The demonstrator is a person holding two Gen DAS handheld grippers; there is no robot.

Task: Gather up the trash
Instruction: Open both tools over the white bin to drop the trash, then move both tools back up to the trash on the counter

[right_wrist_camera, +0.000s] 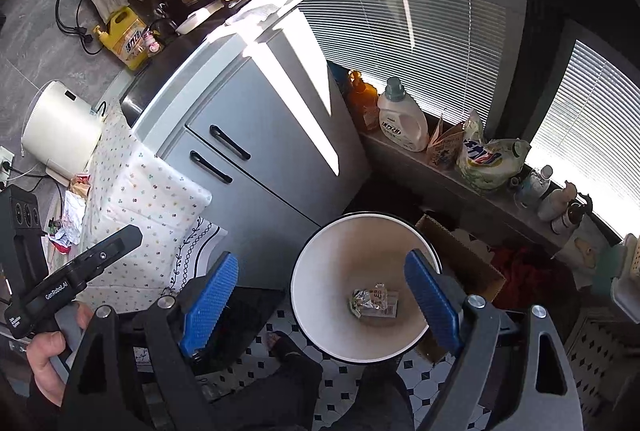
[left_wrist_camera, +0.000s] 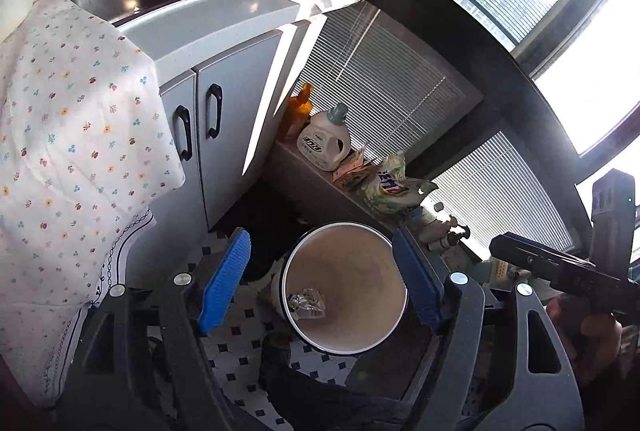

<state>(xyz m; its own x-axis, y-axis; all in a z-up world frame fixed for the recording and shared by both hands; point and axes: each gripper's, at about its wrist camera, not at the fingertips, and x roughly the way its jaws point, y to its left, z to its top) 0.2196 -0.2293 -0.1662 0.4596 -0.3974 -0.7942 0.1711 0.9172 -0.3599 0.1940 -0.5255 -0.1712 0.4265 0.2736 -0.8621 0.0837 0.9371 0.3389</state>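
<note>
The left tongs point(left_wrist_camera: 324, 283) stand wide, their blue pads point(left_wrist_camera: 226, 281) apart with nothing between them, held above the white bin point(left_wrist_camera: 360, 239) on the tiled floor point(left_wrist_camera: 240, 363). The right tongs point(right_wrist_camera: 320, 299) are wide too and empty, also hanging over the bin point(right_wrist_camera: 320, 259). A crumpled silvery wrapper point(left_wrist_camera: 307, 303) lies at the bottom of the bin, clear of both sets of tongs; in the right wrist view the wrapper point(right_wrist_camera: 374, 301) sits near the middle of the bin's floor. The bin stands in front of the grey cabinet point(right_wrist_camera: 260, 135) and just beside an open cardboard box point(right_wrist_camera: 464, 263). More crumpled paper scraps point(right_wrist_camera: 68, 219) lie on the table at the far left, next to the flowered cloth point(right_wrist_camera: 148, 199). A hand point(right_wrist_camera: 52, 355) grips the left tool's handle.
</note>
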